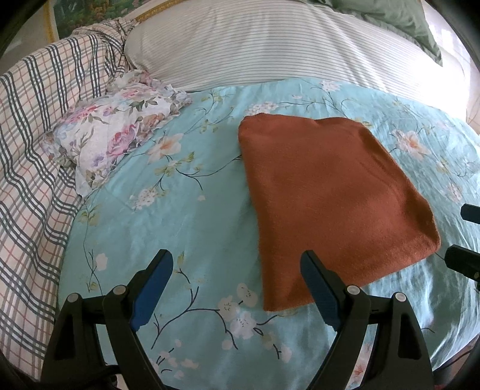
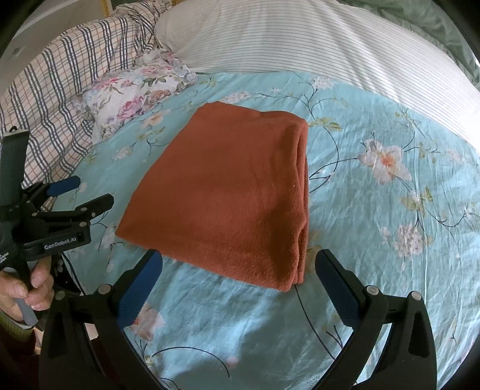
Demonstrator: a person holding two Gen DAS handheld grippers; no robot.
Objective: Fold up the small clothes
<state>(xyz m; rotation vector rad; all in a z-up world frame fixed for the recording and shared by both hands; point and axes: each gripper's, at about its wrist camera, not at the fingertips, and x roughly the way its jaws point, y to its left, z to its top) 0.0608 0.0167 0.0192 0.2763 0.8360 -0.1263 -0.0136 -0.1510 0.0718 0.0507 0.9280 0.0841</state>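
Note:
A rust-orange cloth [image 1: 330,195] lies folded into a flat rectangle on the turquoise flowered sheet [image 1: 195,228]. My left gripper [image 1: 237,261] is open and empty, hovering just left of the cloth's near left corner; its right finger overlaps the cloth's edge in the picture. In the right wrist view the same cloth [image 2: 228,192] shows its layered fold edge on the right side. My right gripper [image 2: 239,259] is open above the cloth's near edge, pressing nothing. The left gripper [image 2: 91,190] shows at the far left, open, held by a hand [image 2: 30,288]. The right gripper's tips [image 1: 462,232] peek in at the right edge.
A folded floral cloth [image 1: 120,129] lies at the back left of the sheet. A plaid quilt [image 1: 36,150] is bunched along the left. A large striped pillow [image 1: 270,45] runs across the back, with a green pillow [image 1: 405,18] behind it.

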